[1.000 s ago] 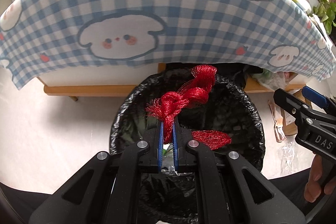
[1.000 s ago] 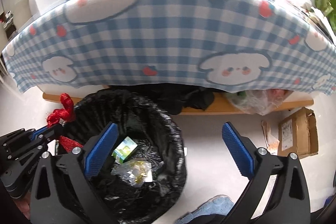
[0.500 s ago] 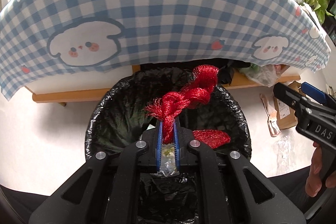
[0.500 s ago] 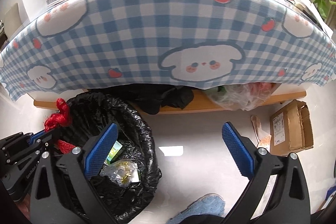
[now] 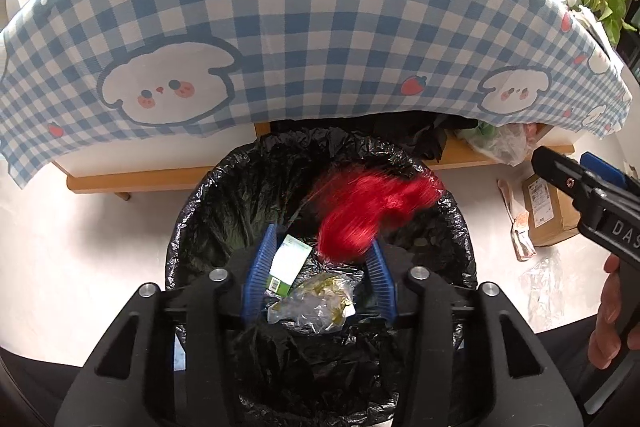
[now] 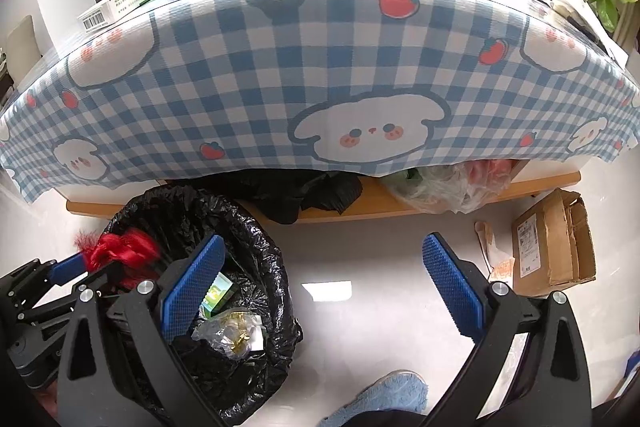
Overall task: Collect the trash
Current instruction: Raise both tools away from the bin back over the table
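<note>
A red mesh net (image 5: 368, 211) is blurred in mid-air over the black-lined trash bin (image 5: 208, 211), just above and between the blue pads of my left gripper (image 5: 320, 267). The jaws are opening and the pads do not press on the net. Inside the bin lie a green and white carton (image 5: 288, 263) and a crumpled clear bag (image 5: 316, 303). In the right wrist view the net (image 6: 120, 251) hangs at the bin's (image 6: 256, 239) left rim. My right gripper (image 6: 322, 285) stands open over bare floor right of the bin, with nothing between its fingers.
A table with a blue checked cloth (image 6: 320, 67) overhangs behind the bin, with plastic bags (image 6: 452, 187) underneath. A cardboard box (image 6: 552, 243), a wrapper (image 5: 520, 227) and clear plastic (image 5: 544, 283) lie on the floor to the right. A blue slipper (image 6: 384, 391) is near.
My left gripper's jaws have parted and let go of the red mesh net, which now drops blurred toward the bin. The right gripper stays open.
</note>
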The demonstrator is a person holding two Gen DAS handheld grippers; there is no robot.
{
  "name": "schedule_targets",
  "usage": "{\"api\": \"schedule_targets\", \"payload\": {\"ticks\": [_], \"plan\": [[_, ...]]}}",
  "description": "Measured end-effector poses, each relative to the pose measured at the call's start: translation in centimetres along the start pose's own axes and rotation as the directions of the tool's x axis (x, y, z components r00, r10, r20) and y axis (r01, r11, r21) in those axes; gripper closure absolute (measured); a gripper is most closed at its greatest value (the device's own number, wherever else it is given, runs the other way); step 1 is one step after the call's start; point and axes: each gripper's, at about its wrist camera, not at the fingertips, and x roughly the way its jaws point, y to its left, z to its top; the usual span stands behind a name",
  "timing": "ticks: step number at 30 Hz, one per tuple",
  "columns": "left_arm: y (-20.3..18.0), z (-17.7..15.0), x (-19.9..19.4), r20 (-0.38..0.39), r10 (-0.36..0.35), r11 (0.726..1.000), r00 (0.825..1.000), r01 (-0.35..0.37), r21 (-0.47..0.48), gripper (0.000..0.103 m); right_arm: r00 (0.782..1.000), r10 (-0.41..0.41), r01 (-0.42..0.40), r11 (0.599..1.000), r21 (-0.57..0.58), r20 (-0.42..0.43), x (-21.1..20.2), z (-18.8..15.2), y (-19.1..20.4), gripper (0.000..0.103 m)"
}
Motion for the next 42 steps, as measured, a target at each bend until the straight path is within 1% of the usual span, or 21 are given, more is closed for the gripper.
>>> {"api": "schedule_targets", "payload": {"ticks": [5,7,8,10,15,19,23,29,33,37,42], "plan": [[0.3,0.1,-1.0,0.017,-0.002,1.0,1.0,0.002,-0.013,0.042,1.0,0.004,-0.004,1.0,-0.005,0.006,-0.4,0.0,0.1,0.008],[0.6,0.3,-1.6,0.031,-0.002,1.0,1.0,0.002,-0.027,0.031,1.0,0.006,-0.006,1.0,-0.004,0.011,-0.7,0.1,0.2,0.008],[0.7,0.4,-2.0,0.037,0.0,0.999,0.999,0.001,-0.033,0.029,1.0,0.006,-0.006,1.0,-0.005,0.014,-0.9,0.1,0.2,0.008],[0.9,0.6,-2.7,0.051,0.008,0.999,0.999,-0.005,-0.042,0.02,1.0,0.006,-0.006,1.0,-0.006,0.02,-1.3,0.3,0.2,0.008],[1.6,1.1,-4.5,0.087,0.016,0.997,0.996,-0.01,-0.076,0.009,0.999,0.009,-0.008,1.0,-0.014,0.045,-2.8,0.8,0.5,0.008],[1.5,1.3,-5.2,0.098,0.034,0.997,0.995,-0.027,-0.073,0.006,0.997,0.006,-0.004,1.0,-0.025,0.074,-4.1,1.2,0.7,0.008],[1.6,1.6,-6.4,0.116,0.033,0.997,0.993,-0.024,-0.08,0.006,0.994,0.002,-0.002,1.0,-0.006,0.108,-5.5,1.7,0.4,0.008],[1.7,2.3,-8.3,0.131,0.018,0.997,0.991,-0.007,-0.082,0.006,0.992,0.0,0.0,1.0,-0.005,0.128,-6.9,2.9,0.6,0.008],[1.7,3.0,-9.6,0.149,0.012,0.997,0.989,0.0,-0.082,0.006,0.989,-0.001,0.003,1.0,-0.013,0.147,-7.7,3.5,1.1,0.008],[1.7,4.0,-10.7,0.168,0.031,0.997,0.985,-0.019,-0.074,0.006,0.986,-0.002,0.003,1.0,-0.006,0.165,-8.5,4.1,1.2,0.008],[1.9,5.4,-11.4,0.179,0.025,0.997,0.983,-0.012,-0.075,0.006,0.983,-0.007,0.009,1.0,-0.011,0.185,-9.5,5.2,1.3,0.008]]}}
